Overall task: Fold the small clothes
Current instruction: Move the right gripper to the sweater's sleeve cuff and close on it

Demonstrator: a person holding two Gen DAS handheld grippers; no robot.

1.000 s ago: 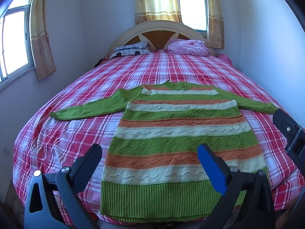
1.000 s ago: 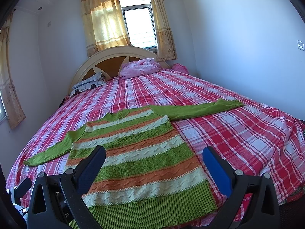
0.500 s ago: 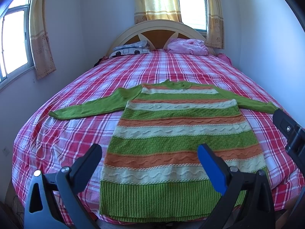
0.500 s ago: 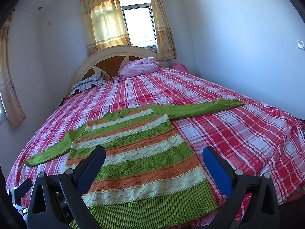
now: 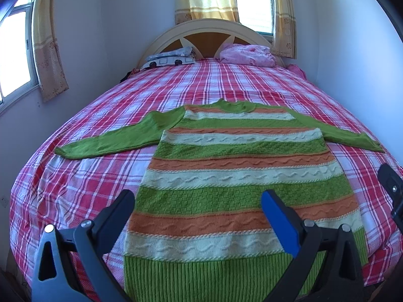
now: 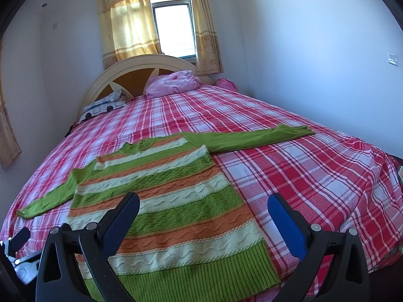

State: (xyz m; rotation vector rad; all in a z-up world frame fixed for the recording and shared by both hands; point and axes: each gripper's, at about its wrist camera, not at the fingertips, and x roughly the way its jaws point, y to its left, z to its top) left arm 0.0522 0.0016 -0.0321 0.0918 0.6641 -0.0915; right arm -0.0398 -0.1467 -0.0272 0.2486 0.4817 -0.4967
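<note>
While nothing is yet gripped, I list the lot as it lies:

Item 1, green, orange and cream striped knitted sweater (image 5: 234,183): flat, face up, on the red-and-white plaid bedsheet (image 5: 83,183), ribbed hem at the near bed edge, collar toward the headboard, both plain green sleeves spread out sideways

Item 2, my left gripper (image 5: 199,203): jaws spread wide, empty, held above the hem end of the body

Item 3, my right gripper (image 6: 204,206): jaws likewise apart, empty, above the sweater's right lower corner and the bare sheet beside it

Item 4, pink bundled cloth (image 5: 246,55) and printed pillow (image 5: 171,59): at the cream arched headboard (image 5: 209,29), well apart from the sweater

Step, as I judge it: no fold begun; approach stage. Next move likely calls for reaching out to a sleeve cuff (image 6: 294,132), pinching one layer only, and carrying it across the body without dragging the knit askew
</note>
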